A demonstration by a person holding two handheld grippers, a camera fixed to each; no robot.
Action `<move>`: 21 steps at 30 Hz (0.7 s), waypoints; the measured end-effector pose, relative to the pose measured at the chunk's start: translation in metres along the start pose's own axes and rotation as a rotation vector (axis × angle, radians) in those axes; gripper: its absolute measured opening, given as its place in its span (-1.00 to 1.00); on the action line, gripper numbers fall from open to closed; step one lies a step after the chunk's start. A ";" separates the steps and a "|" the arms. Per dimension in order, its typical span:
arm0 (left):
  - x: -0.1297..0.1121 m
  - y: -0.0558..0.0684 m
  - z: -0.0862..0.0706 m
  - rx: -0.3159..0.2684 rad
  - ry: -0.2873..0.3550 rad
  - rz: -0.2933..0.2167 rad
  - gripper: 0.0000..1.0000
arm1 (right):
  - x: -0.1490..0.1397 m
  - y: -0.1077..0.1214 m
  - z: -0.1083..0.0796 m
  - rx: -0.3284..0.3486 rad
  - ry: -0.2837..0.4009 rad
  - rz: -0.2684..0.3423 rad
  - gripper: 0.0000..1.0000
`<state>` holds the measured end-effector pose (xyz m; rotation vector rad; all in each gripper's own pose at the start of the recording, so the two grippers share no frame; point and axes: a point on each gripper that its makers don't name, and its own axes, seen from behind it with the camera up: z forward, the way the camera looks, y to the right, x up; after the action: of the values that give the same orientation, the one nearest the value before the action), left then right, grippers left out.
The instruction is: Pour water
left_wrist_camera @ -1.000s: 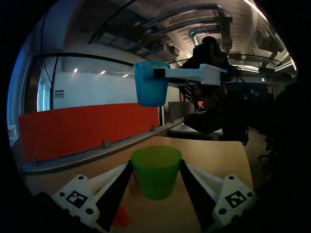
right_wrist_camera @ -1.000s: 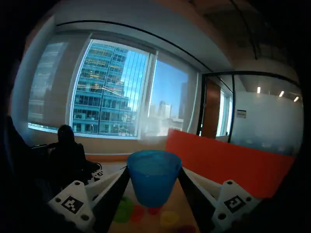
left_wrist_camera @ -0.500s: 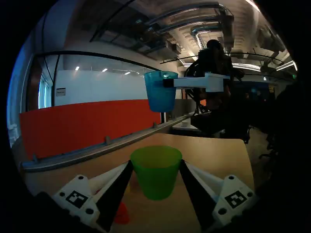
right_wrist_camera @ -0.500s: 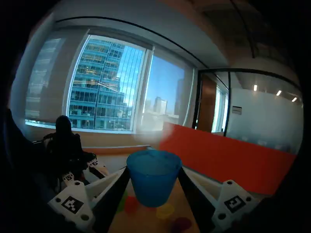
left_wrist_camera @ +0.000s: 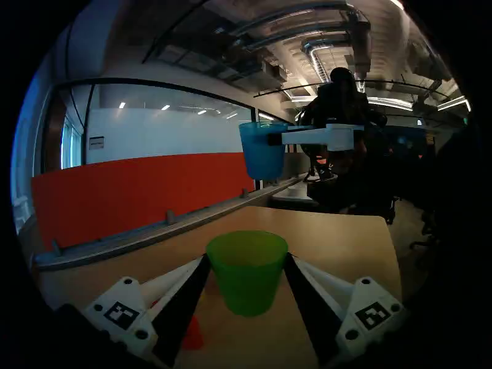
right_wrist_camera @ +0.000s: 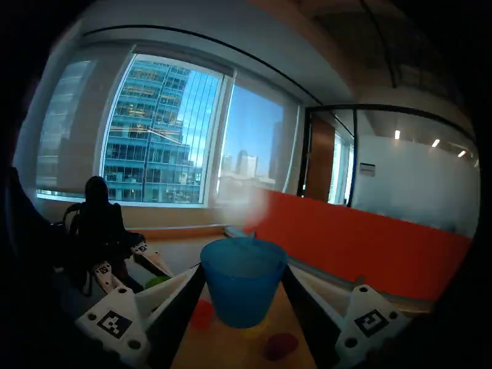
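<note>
The left gripper (left_wrist_camera: 246, 263) pinches the green cup (left_wrist_camera: 247, 273) at mid-wall just over the table (left_wrist_camera: 344, 234), and the right gripper (right_wrist_camera: 243, 270) clamps the blue cup (right_wrist_camera: 243, 290) likewise, upright, higher and well apart — both look like light, thin plastic, probably slick and easily squashed.

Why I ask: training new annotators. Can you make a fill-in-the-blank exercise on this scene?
The left gripper is shut on the ____ cup.
The right gripper holds the blue cup ____, not tipped.
Below both cups lies a wooden ____.
Missing: green; upright; table.
</note>
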<state>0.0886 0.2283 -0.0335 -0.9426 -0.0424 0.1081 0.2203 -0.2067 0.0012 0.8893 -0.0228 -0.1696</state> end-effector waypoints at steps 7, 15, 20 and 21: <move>-0.005 0.003 0.000 -0.007 -0.017 0.001 0.72 | -0.012 -0.001 -0.004 0.006 -0.011 -0.002 0.79; -0.015 0.007 0.001 -0.015 -0.041 -0.002 0.72 | -0.029 -0.004 -0.007 0.012 -0.030 -0.002 0.79; -0.023 0.010 0.001 -0.022 -0.060 -0.006 0.72 | -0.048 -0.009 -0.010 0.028 -0.059 0.008 0.79; -0.025 0.011 0.002 -0.023 -0.064 -0.006 0.72 | -0.052 -0.010 -0.010 0.032 -0.064 0.010 0.79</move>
<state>0.0627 0.2330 -0.0409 -0.9617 -0.1058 0.1323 0.1689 -0.1969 -0.0108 0.9149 -0.0900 -0.1884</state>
